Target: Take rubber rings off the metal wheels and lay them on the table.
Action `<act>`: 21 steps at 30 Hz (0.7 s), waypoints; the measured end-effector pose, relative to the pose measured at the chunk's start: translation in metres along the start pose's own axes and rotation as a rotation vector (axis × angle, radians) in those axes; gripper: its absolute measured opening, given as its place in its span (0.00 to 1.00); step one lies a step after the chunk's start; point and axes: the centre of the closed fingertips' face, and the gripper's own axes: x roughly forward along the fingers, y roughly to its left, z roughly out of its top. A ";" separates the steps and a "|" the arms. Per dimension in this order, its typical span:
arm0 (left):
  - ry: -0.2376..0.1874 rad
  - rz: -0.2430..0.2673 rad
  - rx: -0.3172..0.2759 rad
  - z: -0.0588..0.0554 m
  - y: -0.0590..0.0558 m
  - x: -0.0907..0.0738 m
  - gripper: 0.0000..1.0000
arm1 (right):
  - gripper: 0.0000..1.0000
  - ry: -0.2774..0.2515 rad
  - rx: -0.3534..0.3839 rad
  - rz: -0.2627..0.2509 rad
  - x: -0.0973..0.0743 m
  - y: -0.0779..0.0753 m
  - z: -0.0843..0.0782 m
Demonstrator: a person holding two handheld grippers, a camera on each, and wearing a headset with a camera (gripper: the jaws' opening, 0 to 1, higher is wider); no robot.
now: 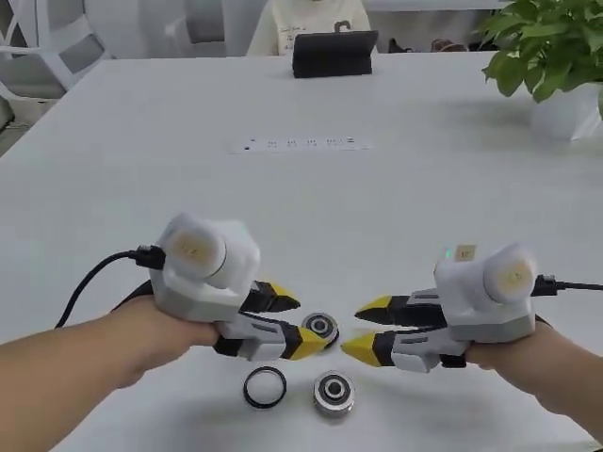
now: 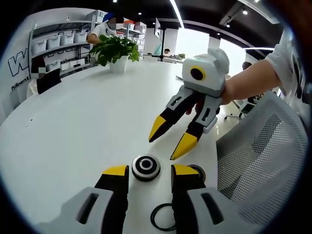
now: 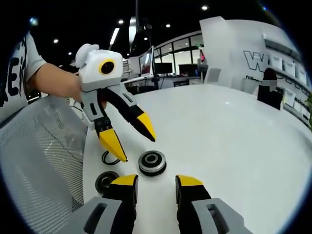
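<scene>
Facing off: L gripper (image 1: 306,322) and R gripper (image 1: 351,329), tips aimed at each other across one metal wheel (image 1: 320,327) on the table (image 1: 377,207).
L gripper: jaws apart, straddling the wheel, not clamped; prob. there to steady it.
R gripper: jaws apart, holding nothing; prob. poised to peel the rubber.
Ring status: one rubber ring (image 1: 265,387) lies flat nr second wheel (image 1: 334,393), which seems stripped.
Containers: white pot (image 1: 565,113) far R, w/ green plant (image 1: 546,42).

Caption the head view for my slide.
Open left gripper and open right gripper flank a metal wheel; rubber ring lies nearby.
</scene>
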 end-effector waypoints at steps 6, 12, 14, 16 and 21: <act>-0.013 -0.008 -0.036 0.003 0.000 0.006 0.26 | 0.29 0.004 0.005 0.000 -0.001 0.000 -0.003; -0.022 -0.006 -0.059 0.005 0.001 0.011 0.22 | 0.28 0.002 -0.002 -0.001 -0.002 0.001 -0.002; -0.021 -0.009 -0.059 0.005 0.000 0.012 0.20 | 0.28 0.005 -0.002 -0.002 -0.002 0.001 -0.003; -0.014 -0.006 -0.052 0.004 0.001 0.013 0.19 | 0.28 0.006 -0.001 -0.003 -0.003 0.000 -0.004; 0.003 0.002 -0.041 0.000 0.002 0.016 0.17 | 0.28 0.006 0.001 -0.005 -0.004 -0.001 -0.005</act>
